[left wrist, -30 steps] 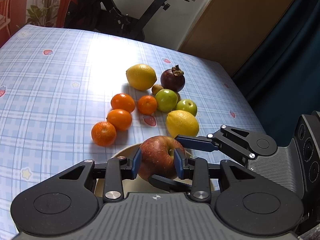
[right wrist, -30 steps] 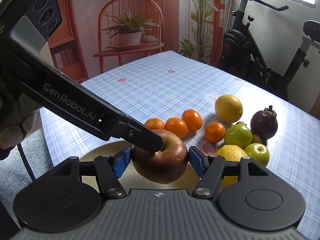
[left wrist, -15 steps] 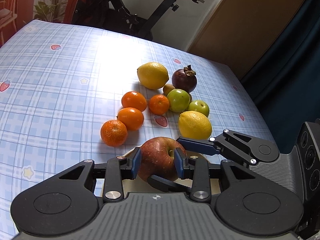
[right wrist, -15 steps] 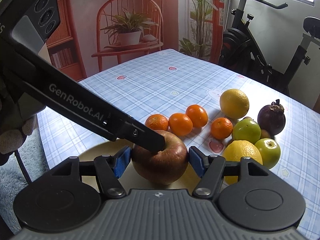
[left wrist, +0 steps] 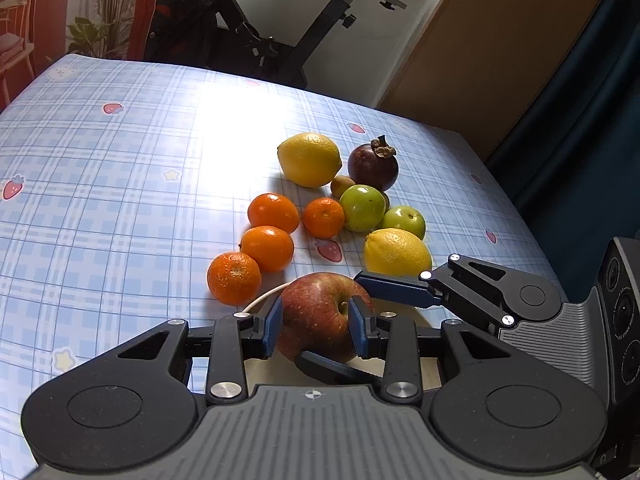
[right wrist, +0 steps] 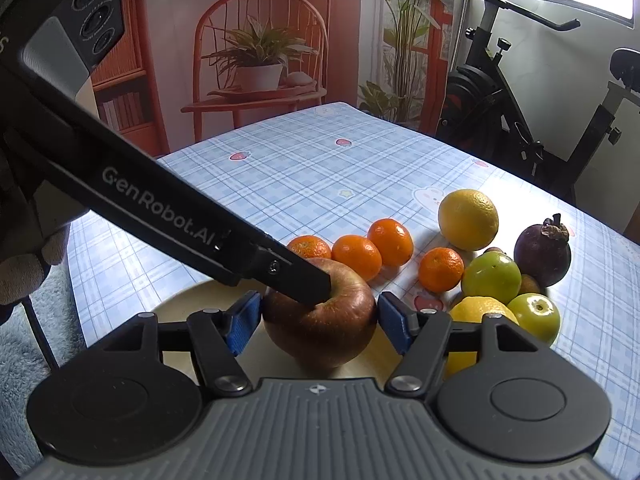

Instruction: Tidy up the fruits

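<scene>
One apple [left wrist: 316,316] sits on the cream plate [right wrist: 192,300], left gripper [left wrist: 316,326] clamping it

On the checked tablecloth [left wrist: 120,208] I count one red apple [left wrist: 316,316] at the lower centre, sitting on one pale plate [right wrist: 192,300]. Four oranges [left wrist: 272,212] cluster in the middle of the frame. Two lemons [left wrist: 310,158] show, one upper centre, one right. Two green fruits [left wrist: 362,208] lie between them, beside one dark mangosteen [left wrist: 372,168] and one small brown fruit [left wrist: 342,186].
</scene>
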The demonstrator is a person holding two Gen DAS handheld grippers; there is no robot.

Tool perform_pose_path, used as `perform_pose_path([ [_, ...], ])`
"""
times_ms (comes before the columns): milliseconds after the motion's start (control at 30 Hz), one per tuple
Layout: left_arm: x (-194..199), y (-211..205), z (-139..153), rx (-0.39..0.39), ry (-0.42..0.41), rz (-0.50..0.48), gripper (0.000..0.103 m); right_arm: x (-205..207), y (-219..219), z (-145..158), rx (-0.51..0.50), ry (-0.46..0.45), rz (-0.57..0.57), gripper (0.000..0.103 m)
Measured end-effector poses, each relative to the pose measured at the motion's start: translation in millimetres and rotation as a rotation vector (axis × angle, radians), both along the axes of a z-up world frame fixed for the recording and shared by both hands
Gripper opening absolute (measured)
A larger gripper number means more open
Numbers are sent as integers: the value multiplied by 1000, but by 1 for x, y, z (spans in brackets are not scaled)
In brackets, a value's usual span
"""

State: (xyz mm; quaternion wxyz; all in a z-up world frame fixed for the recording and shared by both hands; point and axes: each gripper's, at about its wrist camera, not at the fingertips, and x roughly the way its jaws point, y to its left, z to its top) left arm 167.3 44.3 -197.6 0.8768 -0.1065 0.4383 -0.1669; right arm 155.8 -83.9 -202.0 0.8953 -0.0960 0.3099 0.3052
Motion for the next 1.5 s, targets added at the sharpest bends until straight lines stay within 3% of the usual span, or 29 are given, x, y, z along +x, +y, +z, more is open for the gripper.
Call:
perform_pose_path([
  [300,-12,33,16,-34,-59,115,38,0,-8,6,31,26,-19,67],
  [533,-4,54,32,19,-114,221,38,7,-37,29,99,32,-44,65],
  [667,9,51,33,54,-121,232,38,28,-55,42,85,20,-66,48],
  [800,23,44,21,59,-81,218,38,52,-62,47,28,5,-54,22],
  [867,30,39,11,54,-44,201,38,63,-63,45,11,10,-43,19],
  [1100,47,32,-16,41,75,162,39,81,-58,29,24,44,-14,19],
  [1267,57,28,-26,21,111,159,51,89,-56,25,42,62,-8,19],
  [1500,63,23,-37,0,134,147,45,96,-56,23,16,74,-1,20],
])
